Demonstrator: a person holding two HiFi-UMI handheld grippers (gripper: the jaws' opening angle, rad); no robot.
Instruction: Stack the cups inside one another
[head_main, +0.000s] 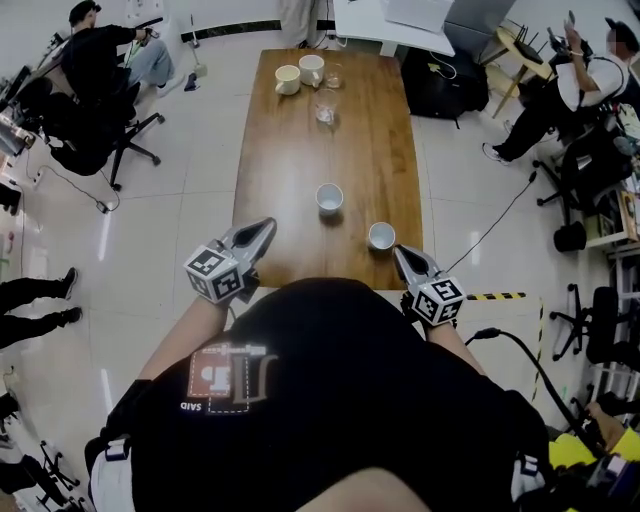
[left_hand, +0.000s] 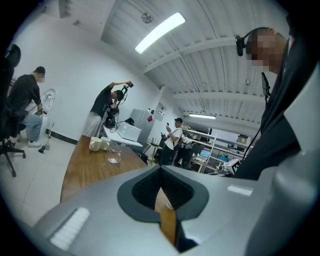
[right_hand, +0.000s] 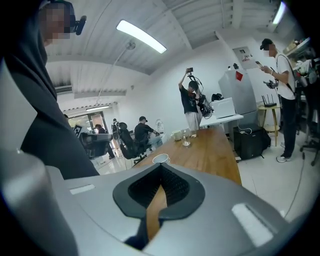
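A: Starting at the left, then. State of the left gripper (head_main: 266, 228)?

B: Closed, tips together, nothing between them. Held over the near left edge of the table (head_main: 290, 160), apart from every cup.

A: And across the middle?

B: At the far end, two cream mugs (head_main: 288, 79) side by side, with two clear glasses (head_main: 326, 106) just beside them to the right. Nearer, alone in mid-table, a white cup (head_main: 330, 198), upright and empty (as far as visible from above). Further right and nearer again, a second white cup (head_main: 381, 236), also upright.

A: Any nested yet?

B: None. Each standing on its own on the table, so by all appearances no stacking done; whole job left.

A: Right gripper (head_main: 399, 252)?

B: Jaws pressed together as well, holding nothing. Tips just beside the second white cup, on its near right side. No contact to be made out.

A: Likely next step?

B: Probably parting those jaws, taking the second white cup by the rim, and lowering it into the white cup; then the far ones, mugs with mugs, glasses with glasses, sizes permitting.
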